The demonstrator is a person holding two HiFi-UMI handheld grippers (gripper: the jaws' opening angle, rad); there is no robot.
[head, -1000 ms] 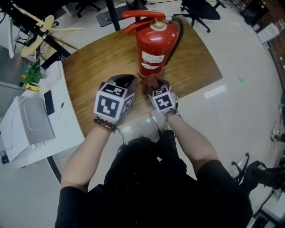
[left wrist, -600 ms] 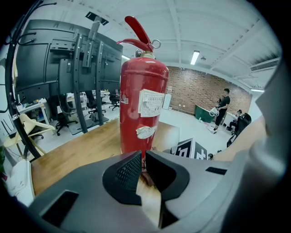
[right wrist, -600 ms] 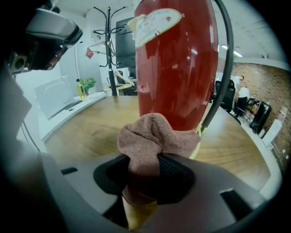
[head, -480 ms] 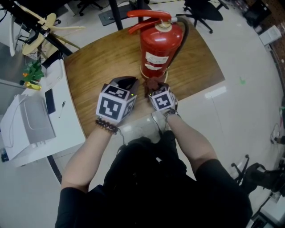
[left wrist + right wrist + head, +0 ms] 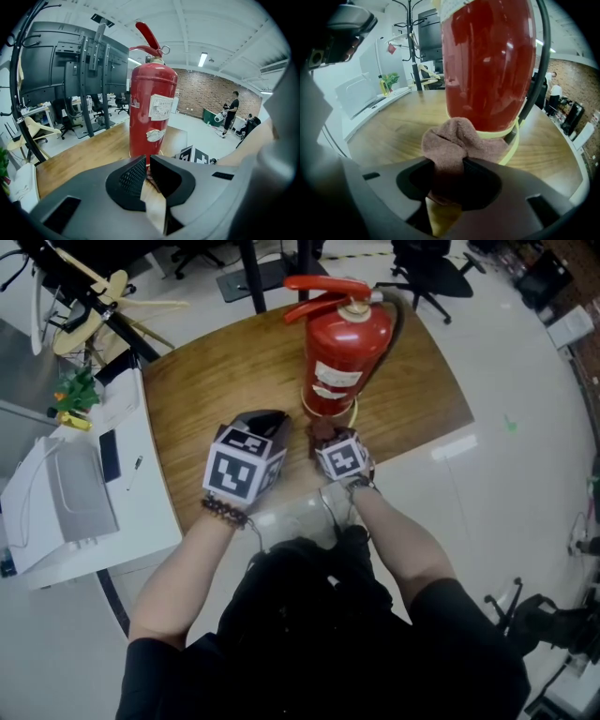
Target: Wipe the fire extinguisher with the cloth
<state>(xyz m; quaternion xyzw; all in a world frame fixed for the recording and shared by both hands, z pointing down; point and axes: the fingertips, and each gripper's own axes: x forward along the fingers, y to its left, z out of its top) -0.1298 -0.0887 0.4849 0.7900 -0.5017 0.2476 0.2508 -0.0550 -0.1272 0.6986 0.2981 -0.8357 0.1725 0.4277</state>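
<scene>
A red fire extinguisher (image 5: pixel 344 343) stands upright on the round wooden table (image 5: pixel 216 371). Its black hose runs down its right side. My right gripper (image 5: pixel 325 437) is shut on a bunched brown cloth (image 5: pixel 322 431), low at the extinguisher's near side. In the right gripper view the cloth (image 5: pixel 454 145) bulges out between the jaws, against the yellow ring at the red cylinder's (image 5: pixel 487 65) foot. My left gripper (image 5: pixel 266 421) hovers shut and empty over the table, left of the cloth. Its view shows the extinguisher (image 5: pixel 152 112) straight ahead.
A white desk (image 5: pixel 141 474) with a white machine (image 5: pixel 61 498) adjoins the table on the left. A green plant (image 5: pixel 73 390) and wooden hangers (image 5: pixel 94 296) lie beyond it. An office chair (image 5: pixel 427 263) stands behind the table. People (image 5: pixel 230 110) stand far off.
My right gripper has sunk a little with the cloth, toward the extinguisher's base. The left gripper has stayed where it was.
</scene>
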